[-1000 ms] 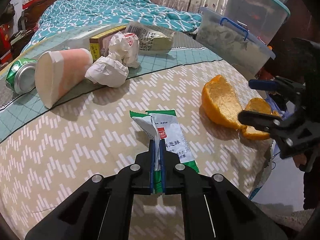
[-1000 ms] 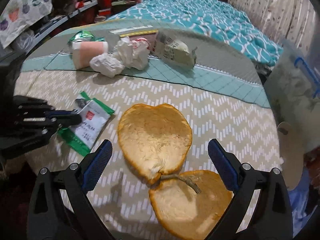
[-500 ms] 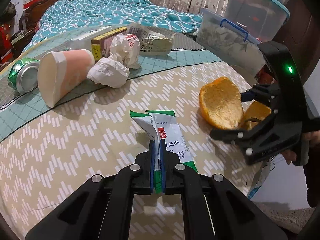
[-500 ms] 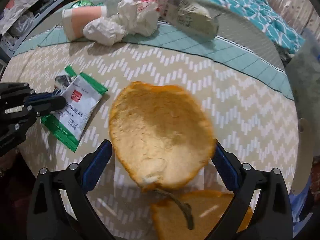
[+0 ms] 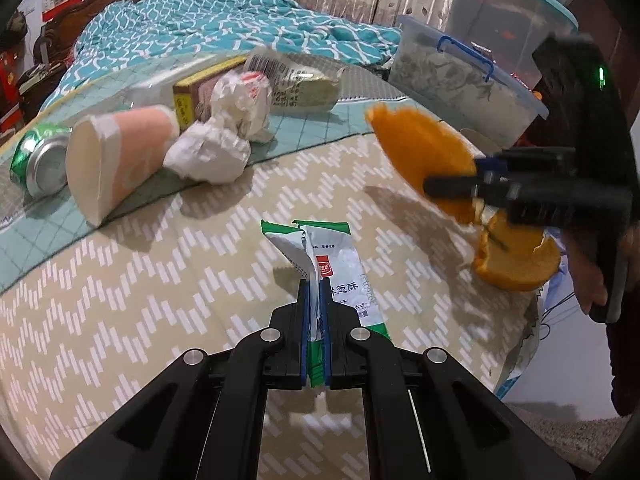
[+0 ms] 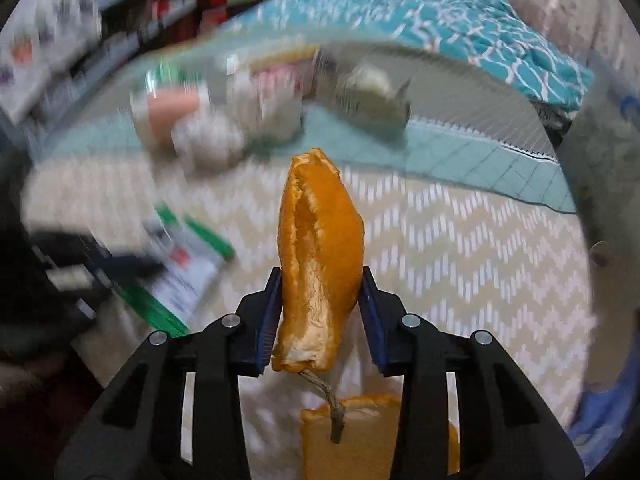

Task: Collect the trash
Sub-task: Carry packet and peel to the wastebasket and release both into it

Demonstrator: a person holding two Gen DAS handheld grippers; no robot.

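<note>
My left gripper (image 5: 315,292) is shut on the near end of a green-and-white snack wrapper (image 5: 340,264), which lies on the chevron tablecloth (image 5: 120,300). An orange peel (image 6: 320,232) stands folded upright between the blue pads of my right gripper (image 6: 322,280), whose jaws are closing and pressing on it. A stringy stem joins it to a second peel piece (image 6: 372,436) below. In the left wrist view the right gripper (image 5: 472,178) holds the peel (image 5: 424,152) above the table's right edge, the second piece (image 5: 516,260) under it. The right wrist view is blurred.
Further back lie a pink paper cup (image 5: 116,160), a green can (image 5: 36,160), crumpled paper (image 5: 212,152), a small box (image 5: 196,96) and a printed bag (image 5: 300,80). Clear plastic bins (image 5: 460,80) stand at the right, a bed (image 5: 200,28) behind. The table edge is close on the right.
The right gripper has closed its jaws on the larger orange peel, folding it upright and raising it off the cloth. The left gripper and wrapper have stayed put.
</note>
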